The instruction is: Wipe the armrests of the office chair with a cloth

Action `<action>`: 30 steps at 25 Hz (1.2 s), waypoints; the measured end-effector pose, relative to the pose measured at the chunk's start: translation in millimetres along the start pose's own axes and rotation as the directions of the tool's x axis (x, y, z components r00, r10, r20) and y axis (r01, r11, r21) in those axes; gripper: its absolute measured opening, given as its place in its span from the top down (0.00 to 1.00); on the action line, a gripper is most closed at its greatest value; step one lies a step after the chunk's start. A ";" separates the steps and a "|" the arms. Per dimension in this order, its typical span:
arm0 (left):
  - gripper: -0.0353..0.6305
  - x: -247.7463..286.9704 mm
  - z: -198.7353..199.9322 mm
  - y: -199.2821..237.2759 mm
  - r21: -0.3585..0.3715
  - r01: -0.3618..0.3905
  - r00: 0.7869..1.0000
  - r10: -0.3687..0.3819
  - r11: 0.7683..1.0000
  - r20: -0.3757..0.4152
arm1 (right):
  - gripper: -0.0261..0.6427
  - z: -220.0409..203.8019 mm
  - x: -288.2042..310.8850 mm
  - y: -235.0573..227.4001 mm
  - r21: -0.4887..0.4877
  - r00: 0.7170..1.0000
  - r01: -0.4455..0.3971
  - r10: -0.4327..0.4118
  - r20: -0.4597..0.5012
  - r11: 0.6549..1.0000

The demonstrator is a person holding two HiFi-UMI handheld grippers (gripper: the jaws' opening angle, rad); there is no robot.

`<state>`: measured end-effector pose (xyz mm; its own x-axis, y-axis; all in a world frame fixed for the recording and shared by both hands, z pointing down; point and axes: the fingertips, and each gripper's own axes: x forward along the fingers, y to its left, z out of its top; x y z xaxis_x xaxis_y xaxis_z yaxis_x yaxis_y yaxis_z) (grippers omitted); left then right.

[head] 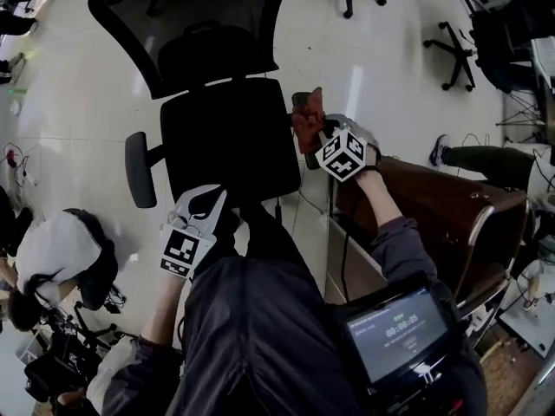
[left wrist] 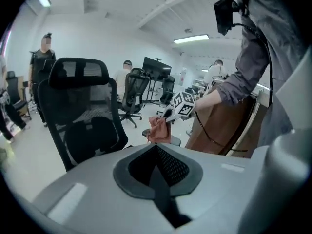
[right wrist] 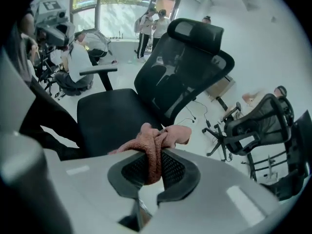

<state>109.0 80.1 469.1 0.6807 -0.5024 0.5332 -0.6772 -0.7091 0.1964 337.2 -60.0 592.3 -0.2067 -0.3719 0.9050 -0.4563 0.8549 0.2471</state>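
A black mesh office chair (head: 230,137) stands in front of me, its left armrest (head: 139,170) sticking out at the side. My right gripper (head: 319,133) is shut on a rust-red cloth (head: 307,121) and holds it just above the right armrest (head: 299,100), which it mostly hides. In the right gripper view the cloth (right wrist: 156,140) is bunched between the pads of the right gripper (right wrist: 153,152), above the seat (right wrist: 112,113). My left gripper (head: 212,199) hovers at the seat's front edge, shut and empty. The left gripper view shows the left gripper (left wrist: 156,147), the cloth (left wrist: 158,129) and the armrest (left wrist: 174,141).
A brown wooden desk (head: 434,206) stands close on the right of the chair. A person crouches at the left (head: 52,250) with camera gear. Other office chairs (head: 451,50) stand farther off on the white floor. A screen device (head: 397,334) hangs at my chest.
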 end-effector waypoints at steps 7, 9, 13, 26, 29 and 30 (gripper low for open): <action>0.92 29.8 -3.5 -8.8 0.148 -0.010 0.994 0.026 0.989 -0.111 | 0.93 -7.3 62.6 -24.0 -0.083 0.998 -0.041 0.038 -0.046 0.996; 0.92 37.2 1.6 -10.0 0.151 0.002 0.992 0.017 0.988 -0.121 | 0.93 -4.4 75.7 -31.1 -0.077 0.998 -0.042 0.039 -0.044 0.996; 0.92 48.1 11.9 -8.8 0.162 0.013 0.992 0.008 0.987 -0.126 | 0.93 4.1 97.5 -43.3 -0.076 0.999 -0.030 0.028 -0.031 0.997; 0.92 68.9 2.4 -9.0 0.121 0.072 0.988 -0.055 0.990 -0.142 | 0.94 -30.7 69.1 2.3 -0.024 0.995 -0.103 0.103 -0.014 0.994; 0.92 68.7 -2.6 -9.7 0.123 0.078 0.988 -0.060 0.989 -0.141 | 0.94 -46.8 48.9 32.0 -0.028 0.991 -0.134 0.134 -0.014 0.991; 0.92 68.1 -3.9 -9.0 0.123 0.078 0.988 -0.060 0.989 -0.139 | 0.93 -52.3 42.2 41.8 -0.027 0.990 -0.143 0.142 -0.017 0.989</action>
<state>160.3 54.2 506.8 0.6746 -0.3849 0.6299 -0.5828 -0.8014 0.1344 354.7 -21.1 658.9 -0.2551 -0.2403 0.9366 -0.3985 0.9087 0.1246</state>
